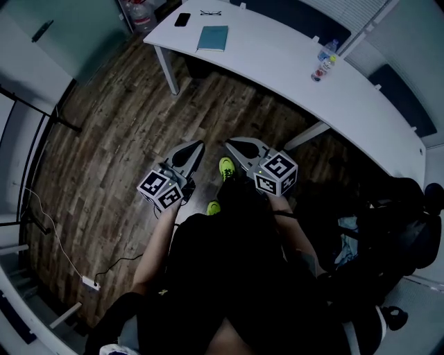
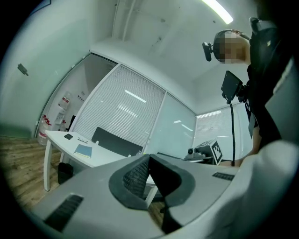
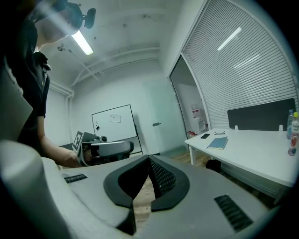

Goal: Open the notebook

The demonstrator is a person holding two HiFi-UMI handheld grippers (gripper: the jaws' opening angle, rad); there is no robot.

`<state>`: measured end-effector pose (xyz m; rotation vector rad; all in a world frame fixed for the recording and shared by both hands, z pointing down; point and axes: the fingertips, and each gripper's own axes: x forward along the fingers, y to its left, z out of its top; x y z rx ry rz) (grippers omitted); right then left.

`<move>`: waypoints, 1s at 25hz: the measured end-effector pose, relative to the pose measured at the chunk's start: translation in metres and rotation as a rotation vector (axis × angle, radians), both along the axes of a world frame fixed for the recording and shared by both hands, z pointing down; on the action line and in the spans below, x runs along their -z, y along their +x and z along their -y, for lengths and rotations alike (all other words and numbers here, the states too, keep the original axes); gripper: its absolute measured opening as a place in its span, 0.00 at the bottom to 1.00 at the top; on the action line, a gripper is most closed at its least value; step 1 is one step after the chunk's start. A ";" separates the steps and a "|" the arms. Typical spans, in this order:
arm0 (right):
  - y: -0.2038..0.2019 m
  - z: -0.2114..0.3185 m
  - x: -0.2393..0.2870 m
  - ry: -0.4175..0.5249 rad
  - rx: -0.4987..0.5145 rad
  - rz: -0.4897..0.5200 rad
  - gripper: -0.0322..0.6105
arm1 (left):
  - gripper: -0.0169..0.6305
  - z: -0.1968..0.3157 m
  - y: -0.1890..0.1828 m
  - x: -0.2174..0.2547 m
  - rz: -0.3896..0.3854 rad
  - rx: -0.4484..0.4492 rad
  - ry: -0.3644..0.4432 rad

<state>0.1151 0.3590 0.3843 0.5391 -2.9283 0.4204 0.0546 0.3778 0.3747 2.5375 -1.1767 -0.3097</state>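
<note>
Well short of the table (image 1: 277, 52), a person holds both grippers above the wood floor (image 1: 118, 132). At left, the left gripper (image 1: 198, 145) has its jaws closed together with nothing between them. Ahead, the notebook (image 1: 212, 38) lies shut and flat near the table's left end (a phone (image 1: 182, 19) and glasses (image 1: 211, 12) sit just beyond it), well apart from either gripper. The right gripper (image 1: 228, 143), just beside its twin, is likewise closed and empty. Two bottles (image 1: 321, 68) stand farther right on the table.
</note>
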 end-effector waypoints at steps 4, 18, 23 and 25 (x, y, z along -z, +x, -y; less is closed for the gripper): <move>-0.009 0.030 -0.006 -0.010 0.022 0.007 0.07 | 0.04 0.028 -0.013 -0.002 -0.018 0.029 -0.001; -0.024 0.164 0.002 0.011 0.058 0.032 0.07 | 0.04 0.162 -0.019 0.009 0.036 0.034 0.006; -0.024 0.197 -0.006 -0.019 0.083 0.031 0.07 | 0.04 0.200 -0.015 0.002 0.022 0.046 -0.020; -0.024 0.207 -0.008 -0.023 0.096 0.030 0.07 | 0.04 0.211 -0.013 -0.002 0.019 0.053 -0.031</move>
